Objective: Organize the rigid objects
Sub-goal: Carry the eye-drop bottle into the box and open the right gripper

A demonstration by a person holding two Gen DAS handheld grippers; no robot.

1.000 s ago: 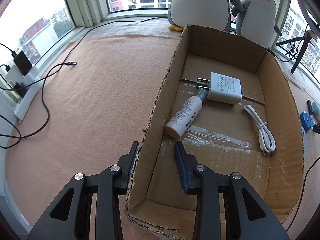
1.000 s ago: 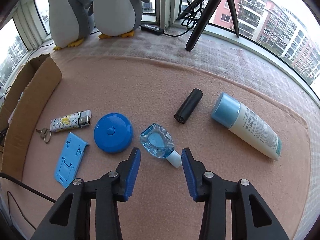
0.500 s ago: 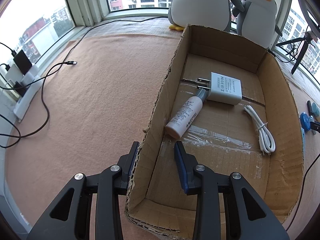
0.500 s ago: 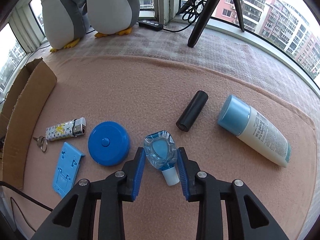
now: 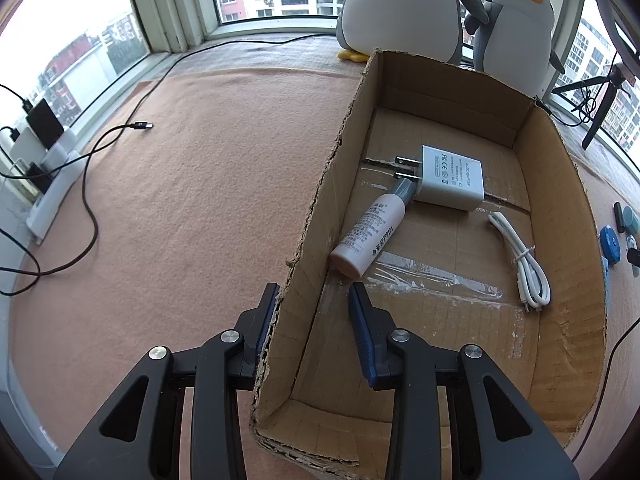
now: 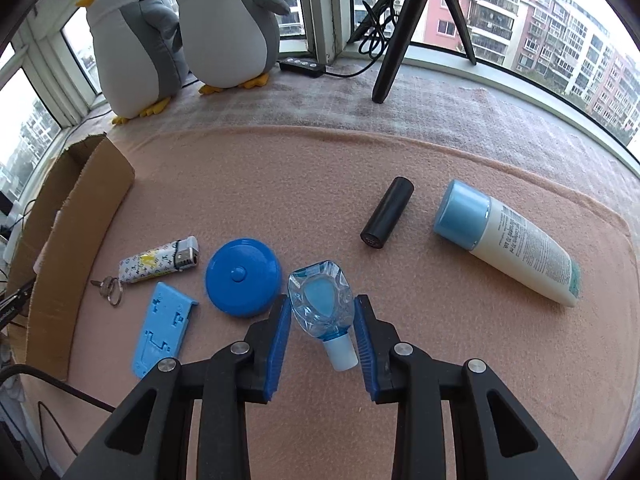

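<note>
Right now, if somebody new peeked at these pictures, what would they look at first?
Probably the two big plush penguins by the window, behind the pink mat. Next, the little clear blue bottle lying between the blue pads of the right gripper, with a round blue case just to its left. In the other view, the cardboard box stands out: the left gripper straddles its wall, and a white charger lies inside.
</note>
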